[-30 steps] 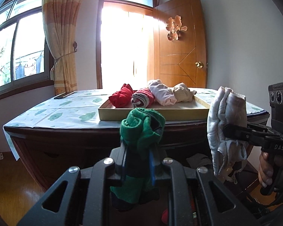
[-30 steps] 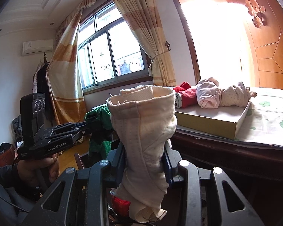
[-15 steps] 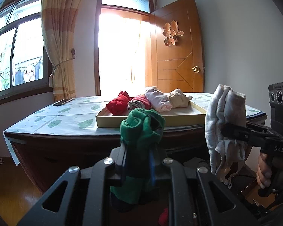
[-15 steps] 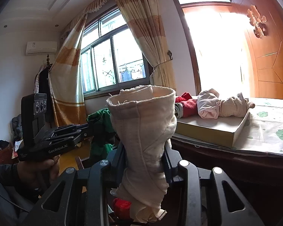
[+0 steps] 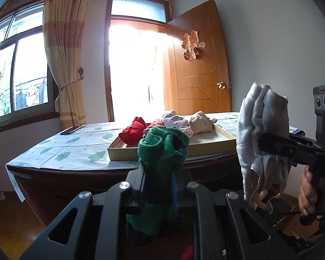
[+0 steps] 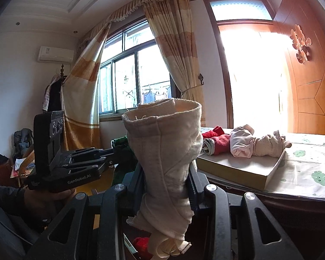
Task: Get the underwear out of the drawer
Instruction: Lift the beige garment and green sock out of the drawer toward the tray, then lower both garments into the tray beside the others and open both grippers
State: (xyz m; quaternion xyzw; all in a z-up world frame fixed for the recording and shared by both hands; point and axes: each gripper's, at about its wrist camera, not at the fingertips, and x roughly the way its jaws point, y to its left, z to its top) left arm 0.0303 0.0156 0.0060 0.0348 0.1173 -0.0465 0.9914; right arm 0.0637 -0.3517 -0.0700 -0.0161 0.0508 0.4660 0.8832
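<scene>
Left gripper point(image 5: 159, 173) clamped on a rolled green fabric underwear bundle point(image 5: 162, 149), held upright in the air before the dark wooden table point(image 5: 75, 173). Right gripper point(image 6: 165, 177) pinching a rolled cream cotton underwear bundle point(image 6: 165, 147), likewise upright. Both grips unchanged from a second ago. Raised since then: more tabletop and patterned cloth point(image 5: 60, 149) showing now. Resting on the table as before: shallow beige cardboard tray point(image 5: 123, 153) with four rolled garments.

The room is lit by a bright doorway point(image 5: 133, 69) — flanked by a curtained window point(image 5: 19, 75) and an open wooden door point(image 5: 198, 65).
</scene>
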